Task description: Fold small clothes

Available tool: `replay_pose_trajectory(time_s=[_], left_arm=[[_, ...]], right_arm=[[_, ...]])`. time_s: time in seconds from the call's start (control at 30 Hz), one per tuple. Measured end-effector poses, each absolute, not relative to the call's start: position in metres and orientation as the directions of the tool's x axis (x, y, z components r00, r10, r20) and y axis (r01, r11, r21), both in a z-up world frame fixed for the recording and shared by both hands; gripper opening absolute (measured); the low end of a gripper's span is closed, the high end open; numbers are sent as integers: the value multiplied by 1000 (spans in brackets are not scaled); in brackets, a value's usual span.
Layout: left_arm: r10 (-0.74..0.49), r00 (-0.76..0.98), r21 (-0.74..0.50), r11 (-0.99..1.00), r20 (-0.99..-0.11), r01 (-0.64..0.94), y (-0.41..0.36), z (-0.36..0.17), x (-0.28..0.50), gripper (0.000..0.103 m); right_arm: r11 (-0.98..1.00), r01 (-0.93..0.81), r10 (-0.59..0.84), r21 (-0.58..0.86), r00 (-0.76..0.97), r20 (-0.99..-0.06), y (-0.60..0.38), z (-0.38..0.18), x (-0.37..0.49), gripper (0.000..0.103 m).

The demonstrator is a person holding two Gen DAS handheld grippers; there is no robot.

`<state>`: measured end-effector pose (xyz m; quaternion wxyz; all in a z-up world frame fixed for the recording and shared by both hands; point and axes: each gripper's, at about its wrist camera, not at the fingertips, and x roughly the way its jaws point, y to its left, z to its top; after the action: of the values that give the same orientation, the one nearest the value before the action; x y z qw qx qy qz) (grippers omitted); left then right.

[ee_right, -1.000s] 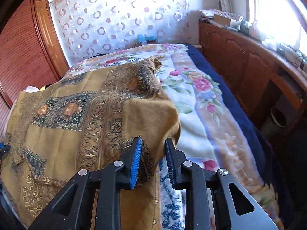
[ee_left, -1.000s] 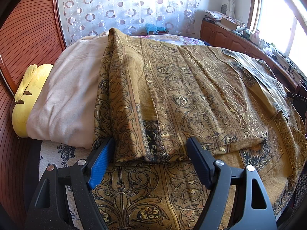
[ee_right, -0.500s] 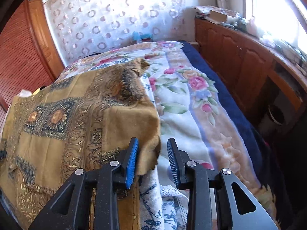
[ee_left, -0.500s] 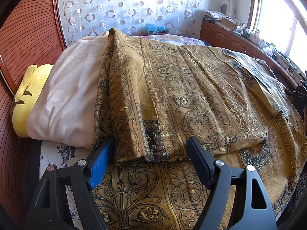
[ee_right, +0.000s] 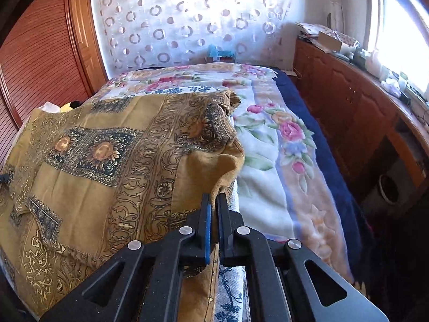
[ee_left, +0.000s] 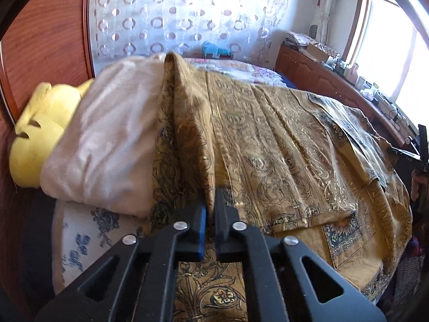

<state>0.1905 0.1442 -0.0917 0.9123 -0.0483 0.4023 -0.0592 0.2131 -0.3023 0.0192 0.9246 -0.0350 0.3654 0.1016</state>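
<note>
In the left wrist view, the left hand-held gripper (ee_left: 210, 209), spread wide half a second ago, is now seen closed on a raised fold of the ochre patterned cloth (ee_left: 281, 145) at lower centre. The cloth is spread over the bed (ee_left: 80, 230) – folded into layers, with paisley and scroll borders. A beige quilt (ee_left: 107, 145) and a yellow plush toy (ee_left: 34, 145) are seen at the left.

In the right wrist view, the right hand-held gripper (ee_right: 214, 209), parted beside the cloth's corner before, is now clamped on that corner – the cloth (ee_right: 107, 161) fills the left half, over a floral blanket (ee_right: 268, 161). A wooden cabinet (ee_right: 348, 102) is seen at the right.
</note>
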Motion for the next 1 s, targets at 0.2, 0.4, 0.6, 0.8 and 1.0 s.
replay_pose_trajectory(time_s=[0.2, 0.4, 0.6, 0.8, 1.0], left_arm=[[-180, 737, -168, 982, -651, 92, 141, -54, 173, 2], [-207, 785, -195, 974, -583, 113, 148, -16, 153, 2], [-225, 815, -221, 968, -534, 121, 166, 5, 126, 2], [-268, 812, -253, 955, -519, 154, 168, 11, 114, 2], [-333, 799, -302, 932, -501, 199, 153, 12, 114, 2]], right_arm=[[971, -239, 176, -7, 732, -658, -297, 36, 202, 2], [958, -286, 226, -2, 762, -607, -295, 70, 172, 2], [945, -328, 261, -21, 789, -557, -293, 93, 129, 2], [936, -352, 292, -19, 805, -517, -301, 111, 96, 2], [921, -388, 326, -17, 795, -511, -295, 117, 83, 2]])
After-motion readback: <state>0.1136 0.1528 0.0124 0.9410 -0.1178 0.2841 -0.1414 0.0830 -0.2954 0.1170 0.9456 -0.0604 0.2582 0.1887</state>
